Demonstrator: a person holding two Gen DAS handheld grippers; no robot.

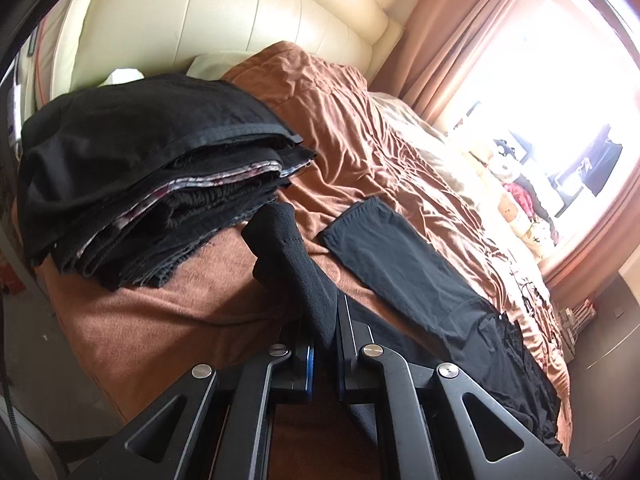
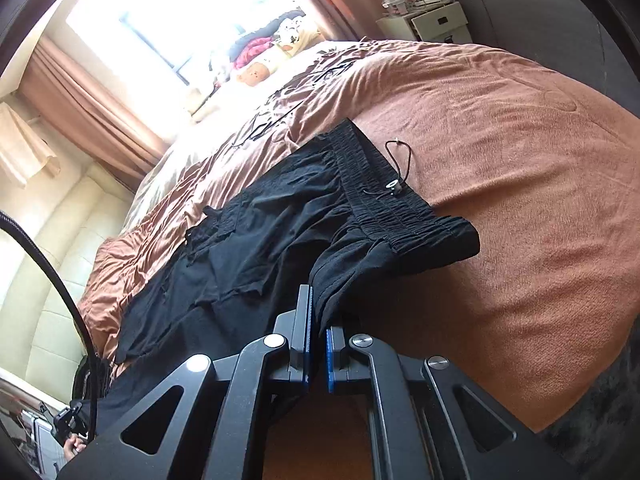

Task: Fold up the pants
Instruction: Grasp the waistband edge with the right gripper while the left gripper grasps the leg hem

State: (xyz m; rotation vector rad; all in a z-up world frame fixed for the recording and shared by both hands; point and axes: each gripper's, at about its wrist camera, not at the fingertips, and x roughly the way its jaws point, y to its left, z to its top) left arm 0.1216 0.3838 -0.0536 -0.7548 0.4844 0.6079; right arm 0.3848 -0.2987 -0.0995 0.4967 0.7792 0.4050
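Black pants (image 2: 280, 216) lie stretched across the brown bedspread (image 2: 520, 160), with the elastic waistband (image 2: 384, 184) and its drawstring toward the right. My right gripper (image 2: 318, 320) is shut on a bunched fold of the pants just below the waistband. In the left wrist view one leg (image 1: 392, 256) lies flat on the bedspread (image 1: 168, 320). My left gripper (image 1: 324, 332) is shut on the hem end of the other leg (image 1: 292, 256), which stands up out of the jaws, lifted off the bed.
A stack of folded dark clothes (image 1: 132, 176) sits on the bed at the left, near the cream padded headboard (image 1: 224, 20). A window with pink curtains (image 1: 460, 40) is at the far side. A white nightstand (image 2: 428, 20) stands beyond the bed. Thin cables (image 2: 280, 120) lie on the bedspread.
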